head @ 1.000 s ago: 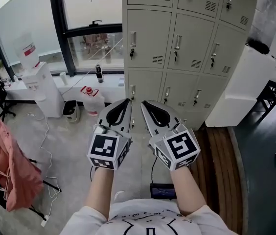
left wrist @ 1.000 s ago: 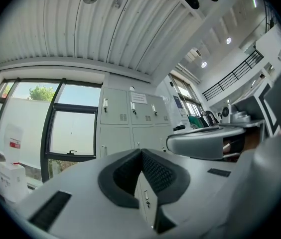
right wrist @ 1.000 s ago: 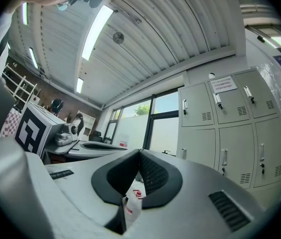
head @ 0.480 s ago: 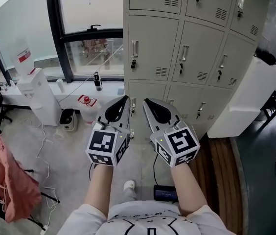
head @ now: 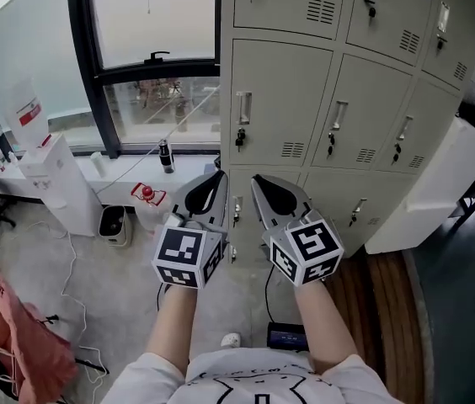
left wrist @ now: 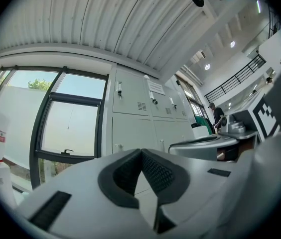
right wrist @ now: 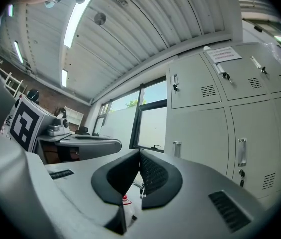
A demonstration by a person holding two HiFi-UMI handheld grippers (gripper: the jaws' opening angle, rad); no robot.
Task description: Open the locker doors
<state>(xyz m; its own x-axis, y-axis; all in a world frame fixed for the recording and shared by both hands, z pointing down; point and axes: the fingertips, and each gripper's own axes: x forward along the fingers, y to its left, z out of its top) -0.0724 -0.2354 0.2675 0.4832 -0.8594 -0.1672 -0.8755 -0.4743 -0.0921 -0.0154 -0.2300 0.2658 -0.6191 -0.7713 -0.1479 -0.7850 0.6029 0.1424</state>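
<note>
Right now the left gripper (head: 217, 177) is clenched: its two dark ribbed pads meet at the tip with nothing between them. The right gripper (head: 255, 179) is pinched shut the same way and is just as empty. The person holds the two side by side at waist height, close together but not touching, the marker cubes (head: 187, 257) nearest the body and the jaw tips aimed at the lockers (head: 305, 99).

That grey bank of lockers stands straight ahead, and neither gripper touches it. Every locker door (head: 273, 99) in view is closed, each with an upright handle (head: 243, 108) and a small key hanging under it. Seen from the head, the jaw tips overlap the lowest row of doors.

Left of the lockers is a big dark-framed window (head: 149, 23), with a white water dispenser (head: 52, 183) and a red-capped jug (head: 146, 196) on the floor below it. A pink cloth (head: 18, 343) hangs at the far left. A tall white cabinet (head: 440, 183) leans in on the right, beside a strip of wooden flooring (head: 381, 310).
</note>
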